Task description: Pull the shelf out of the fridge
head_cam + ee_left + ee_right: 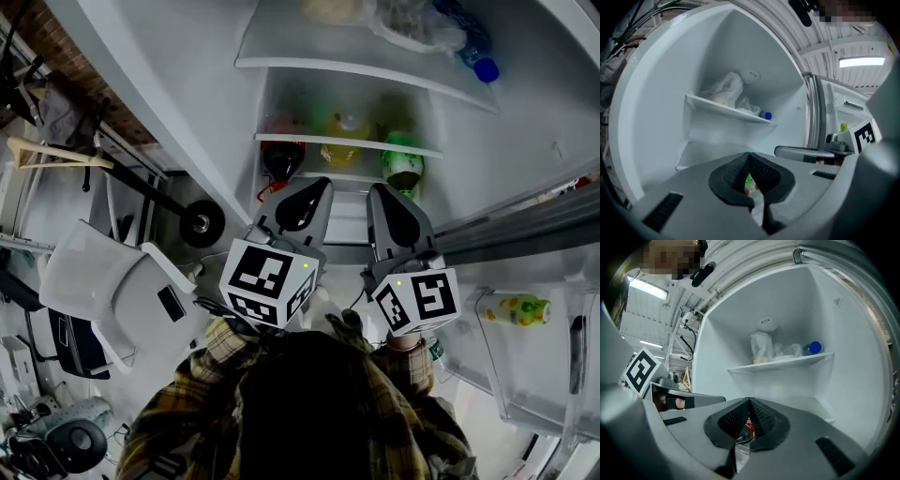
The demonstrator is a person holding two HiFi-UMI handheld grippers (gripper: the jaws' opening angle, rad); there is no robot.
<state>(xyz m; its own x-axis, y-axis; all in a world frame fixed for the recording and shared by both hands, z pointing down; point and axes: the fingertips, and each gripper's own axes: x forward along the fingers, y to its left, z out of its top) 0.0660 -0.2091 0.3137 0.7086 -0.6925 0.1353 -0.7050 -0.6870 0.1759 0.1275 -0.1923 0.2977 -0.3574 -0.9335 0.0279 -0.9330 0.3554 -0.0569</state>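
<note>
The fridge stands open in front of me. A white upper shelf [366, 70] [726, 108] [780, 363] carries plastic bags and a blue-capped bottle [485, 68] [813, 348]. Below it a thin shelf [349, 143] crosses in front of a dark red bottle [281, 157], a yellow bottle [345, 131] and a green bottle [403, 164]. My left gripper [319, 185] [750, 158] and right gripper [378, 192] [750, 403] point side by side into the fridge just below those bottles. Both are shut, and nothing shows between the pads. Their bodies hide the shelf edge beneath them.
The fridge door at the right has a bin [525, 394] with a yellow-green bottle [517, 308]. A white chair [112, 281], a black wheel [200, 223] and clutter stand at the left. My head and plaid sleeves fill the bottom of the head view.
</note>
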